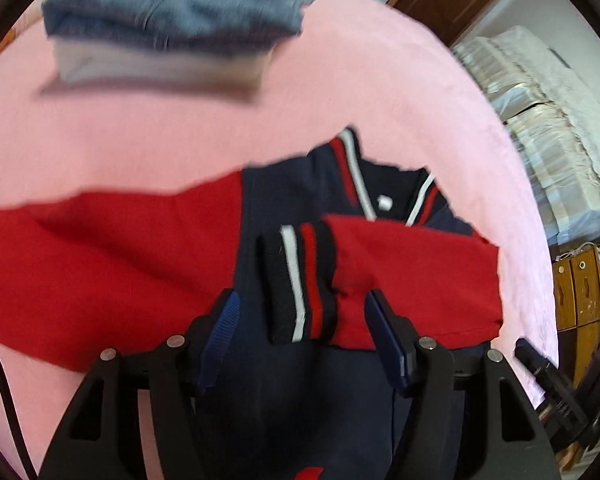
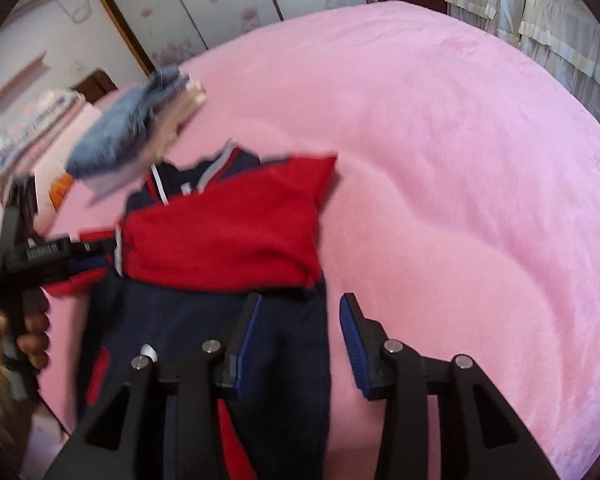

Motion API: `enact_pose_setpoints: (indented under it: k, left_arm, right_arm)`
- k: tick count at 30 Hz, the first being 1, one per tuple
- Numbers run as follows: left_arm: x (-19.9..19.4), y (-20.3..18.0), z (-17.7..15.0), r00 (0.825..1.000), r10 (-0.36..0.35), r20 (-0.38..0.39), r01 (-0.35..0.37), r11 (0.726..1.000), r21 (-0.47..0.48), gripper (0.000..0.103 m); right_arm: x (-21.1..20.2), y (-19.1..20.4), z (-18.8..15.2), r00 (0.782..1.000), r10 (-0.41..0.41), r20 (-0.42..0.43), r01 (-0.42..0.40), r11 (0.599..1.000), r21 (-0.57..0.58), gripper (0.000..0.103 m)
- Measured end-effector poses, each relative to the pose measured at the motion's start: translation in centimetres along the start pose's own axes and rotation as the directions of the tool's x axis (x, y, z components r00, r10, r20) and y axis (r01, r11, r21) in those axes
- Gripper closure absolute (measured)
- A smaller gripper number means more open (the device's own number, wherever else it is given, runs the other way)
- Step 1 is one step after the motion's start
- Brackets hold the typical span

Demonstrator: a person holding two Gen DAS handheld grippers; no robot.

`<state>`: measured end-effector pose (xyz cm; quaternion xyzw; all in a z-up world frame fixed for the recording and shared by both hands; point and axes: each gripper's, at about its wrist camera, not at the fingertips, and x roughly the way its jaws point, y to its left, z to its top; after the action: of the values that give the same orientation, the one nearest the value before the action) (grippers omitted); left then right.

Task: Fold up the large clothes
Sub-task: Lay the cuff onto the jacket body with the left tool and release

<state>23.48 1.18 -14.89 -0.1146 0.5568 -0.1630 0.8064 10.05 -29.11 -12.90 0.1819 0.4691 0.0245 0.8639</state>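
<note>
Bright, even daylight with soft shadows. Both fisheye views motion-blurred, worst on folded stack (image 1: pixel 172 20). Edges bend, corners black.

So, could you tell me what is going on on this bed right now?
A person with a gripper in each hand is folding a navy and red jacket on the pink bedspread. One red sleeve already lies folded across the body. The left gripper hangs open around that sleeve's striped cuff; the right gripper is open over the jacket's edge. Folded clothes are stacked beyond.
</note>
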Motion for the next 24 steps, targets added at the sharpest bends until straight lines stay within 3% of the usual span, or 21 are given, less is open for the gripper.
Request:
enact_pose_setpoints:
  k: [4, 10, 12, 14, 15, 17, 22, 24]
  left_arm:
    - [1.0, -0.1, 1.2, 1.000, -0.015, -0.006, 0.015, 1.000, -0.008, 0.039]
    - [3.4, 1.1, 1.5, 0.998, -0.055, -0.037, 0.054, 0.997, -0.052, 0.041]
    - [3.6, 0.7, 1.5, 0.998, -0.057, -0.033, 0.056, 0.998, -0.036, 0.058]
    - [4.1, 0.4, 1.6, 0.997, -0.050, -0.051, 0.049, 0.999, -0.016, 0.071]
    - [4.2, 0.2, 1.6, 0.998, -0.039, -0.058, 0.038, 0.999, -0.008, 0.073]
    - [4.2, 0.0, 1.6, 0.998, -0.021, -0.064, 0.022, 1.000, 0.020, 0.081]
    - [4.7, 0.2, 1.4, 0.997, -0.005, -0.072, 0.010, 0.998, 0.059, 0.085]
    - [4.8, 0.3, 1.4, 0.997, -0.011, -0.074, 0.016, 0.997, 0.072, 0.085]
  right_arm:
    - [1.5, -1.5, 3.1, 0.999, 0.029, 0.015, -0.030, 0.996, 0.086, 0.063]
    - [6.4, -4.3, 6.6, 0.996, 0.085, -0.030, -0.076, 0.971, 0.227, 0.063]
    - [8.0, -4.6, 7.5, 0.994, 0.097, -0.049, -0.083, 0.969, 0.233, 0.063]
    - [9.2, -4.4, 7.9, 0.993, 0.097, -0.071, -0.080, 0.974, 0.210, 0.069]
    - [9.7, -4.1, 8.3, 0.991, 0.103, -0.085, -0.086, 0.980, 0.177, 0.098]
    - [9.8, -3.7, 8.7, 0.995, 0.059, -0.083, -0.049, 0.991, 0.121, 0.100]
    - [11.3, -2.0, 8.6, 0.995, -0.055, -0.088, 0.045, 0.993, -0.106, 0.100]
    - [11.7, -2.7, 8.2, 0.994, -0.052, -0.100, 0.040, 0.992, -0.117, 0.100]
